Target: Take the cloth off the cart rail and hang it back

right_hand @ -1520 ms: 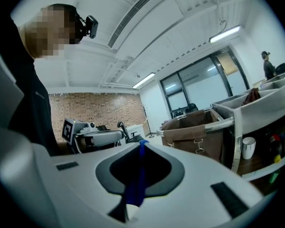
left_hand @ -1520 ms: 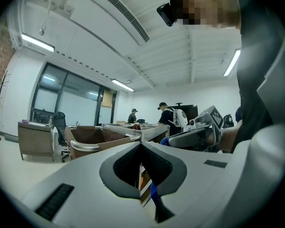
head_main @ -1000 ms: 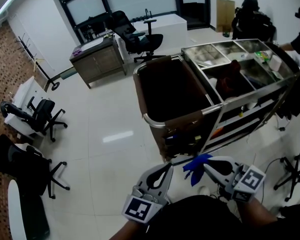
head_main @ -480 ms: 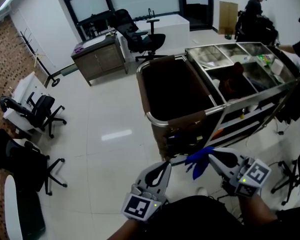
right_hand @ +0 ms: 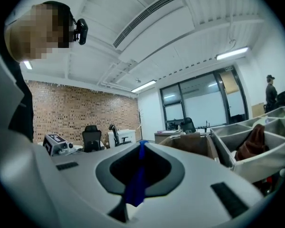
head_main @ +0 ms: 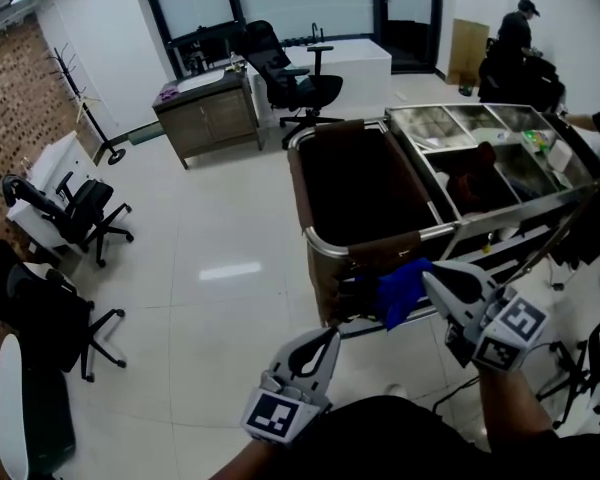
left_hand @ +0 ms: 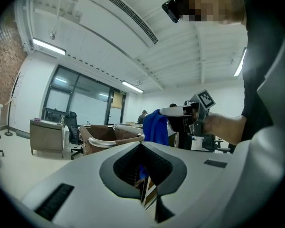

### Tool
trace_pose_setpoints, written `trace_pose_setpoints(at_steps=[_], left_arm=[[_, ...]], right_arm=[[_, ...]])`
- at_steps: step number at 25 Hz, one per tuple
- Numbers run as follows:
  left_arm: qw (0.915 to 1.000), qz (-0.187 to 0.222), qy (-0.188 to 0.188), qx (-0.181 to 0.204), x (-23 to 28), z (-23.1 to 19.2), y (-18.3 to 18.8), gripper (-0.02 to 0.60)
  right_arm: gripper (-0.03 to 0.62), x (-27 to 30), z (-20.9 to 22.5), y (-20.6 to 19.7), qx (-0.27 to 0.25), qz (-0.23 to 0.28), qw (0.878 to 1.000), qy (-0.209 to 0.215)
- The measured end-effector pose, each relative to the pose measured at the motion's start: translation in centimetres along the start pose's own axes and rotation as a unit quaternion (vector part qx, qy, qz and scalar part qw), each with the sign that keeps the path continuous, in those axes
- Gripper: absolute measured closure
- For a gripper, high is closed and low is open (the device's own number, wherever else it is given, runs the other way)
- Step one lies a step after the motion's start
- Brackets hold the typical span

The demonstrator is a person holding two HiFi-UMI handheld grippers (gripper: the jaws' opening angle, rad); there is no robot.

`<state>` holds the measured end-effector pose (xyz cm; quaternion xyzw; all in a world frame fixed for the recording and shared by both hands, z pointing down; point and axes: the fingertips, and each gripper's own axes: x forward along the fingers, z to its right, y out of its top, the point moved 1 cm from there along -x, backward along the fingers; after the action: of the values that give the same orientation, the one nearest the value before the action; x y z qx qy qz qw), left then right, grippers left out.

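A blue cloth (head_main: 401, 290) hangs from my right gripper (head_main: 428, 276), which is shut on its top edge just in front of the cart's near end. In the right gripper view the blue cloth (right_hand: 137, 180) runs as a strip between the closed jaws. The cart's rounded steel rail (head_main: 328, 245) edges a brown bag (head_main: 355, 183), and the cloth hangs close to it, a little to the right. My left gripper (head_main: 330, 335) is lower and nearer me, shut with nothing in it. In the left gripper view the blue cloth (left_hand: 156, 126) shows ahead.
Steel trays (head_main: 500, 158) fill the cart's right half, one holding a dark red cloth (head_main: 477, 168). Office chairs (head_main: 80, 218) stand at the left and another (head_main: 300, 83) by a wooden cabinet (head_main: 210, 118). A person (head_main: 515, 38) stands at the far right.
My right gripper has carried the blue cloth up and forward, closer to the cart rail. The left gripper has stayed low and shut.
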<state>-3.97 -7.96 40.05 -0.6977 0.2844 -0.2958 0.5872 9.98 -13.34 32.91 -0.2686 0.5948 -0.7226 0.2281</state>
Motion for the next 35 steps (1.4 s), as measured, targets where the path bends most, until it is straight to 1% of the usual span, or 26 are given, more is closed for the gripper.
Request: trace_pose_setpoints(at_steps=[6,10,14,17,20,25,30,35], left_arm=[[1.0,0.003,0.002,0.0,-0.5,0.0,0.0,0.581],[1.0,0.0,0.005,-0.003,-0.8,-0.1,-0.2,0.581],[0.9999,0.0,0.016,-0.006,-1.4,-0.8,-0.4,0.581],[0.9997,0.001,0.023,-0.006,-1.7,-1.3,-0.3,0.581],[0.9997,0.003,0.025,-0.006,-1.8,-1.5,-0.3,0.581],[0.9997,0.003,0.025,-0.008,-1.9,-1.6,-0.5,0.581],[0.9996,0.0,0.026,-0.01,-1.7,-1.6,-0.6,0.581],[0.9995,-0.001,0.029,-0.014,-1.8,-1.8,-0.7,0.581]], right_arm=[[0.56,2.2,1.2,2.4,-0.005,0.017,1.0,-0.009],[0.56,4.0,2.9,3.5,-0.003,0.022,0.999,-0.025],[0.56,5.5,5.0,3.6,0.015,0.02,0.999,-0.043],[0.56,7.1,6.5,3.3,0.012,0.008,0.998,-0.055],[0.56,9.1,8.0,2.3,0.005,-0.014,0.998,-0.067],[0.56,12.3,9.7,-0.8,-0.036,-0.081,0.992,-0.086],[0.56,14.3,11.9,-2.9,-0.036,-0.117,0.988,-0.098],[0.535,15.5,12.9,-3.9,-0.045,-0.149,0.982,-0.102]])
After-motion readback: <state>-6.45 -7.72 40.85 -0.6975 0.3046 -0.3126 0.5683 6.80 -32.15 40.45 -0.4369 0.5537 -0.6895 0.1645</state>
